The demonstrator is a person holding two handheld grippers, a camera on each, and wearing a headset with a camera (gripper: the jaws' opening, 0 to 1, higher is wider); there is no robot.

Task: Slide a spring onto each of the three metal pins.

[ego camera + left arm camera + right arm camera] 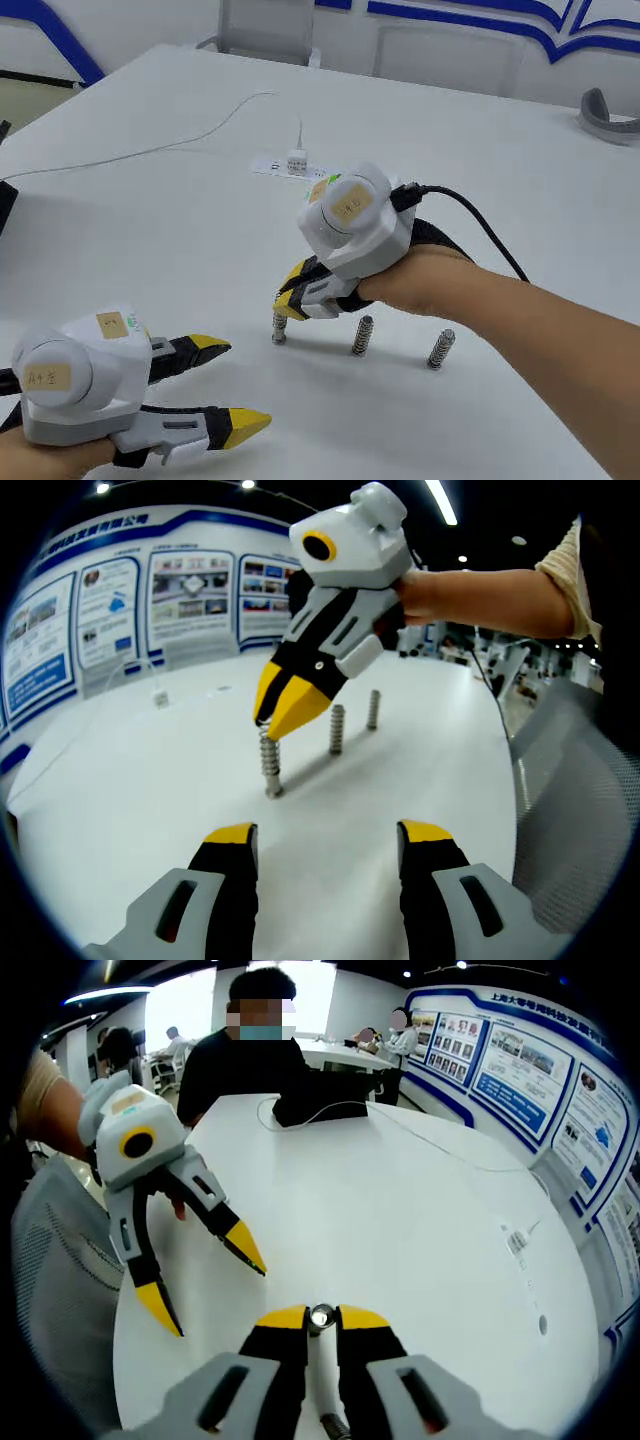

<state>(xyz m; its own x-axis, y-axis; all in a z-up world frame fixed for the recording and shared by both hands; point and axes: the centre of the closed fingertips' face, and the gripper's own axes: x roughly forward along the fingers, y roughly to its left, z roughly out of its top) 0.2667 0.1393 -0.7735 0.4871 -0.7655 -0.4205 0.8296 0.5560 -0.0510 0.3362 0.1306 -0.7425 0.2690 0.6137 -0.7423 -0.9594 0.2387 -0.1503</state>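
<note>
The right gripper [290, 303] was clamped on the spring [266, 748] atop the leftmost pin [272, 783], while the left gripper [237, 386] lay spread and empty at near left, and the spring likely wanted a straight, coaxial push down to seat like the middle spring [362, 336] and right-hand spring [440, 348].

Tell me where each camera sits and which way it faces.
Head view: on the head, facing down at the table; right forearm shows.
Left gripper view: on the left hand-held gripper, facing the right hand-held gripper; own open jaws show.
Right gripper view: on that one, facing the spring its shut jaws pinch.
Shared: each gripper view shows the other hand-held gripper.
</note>
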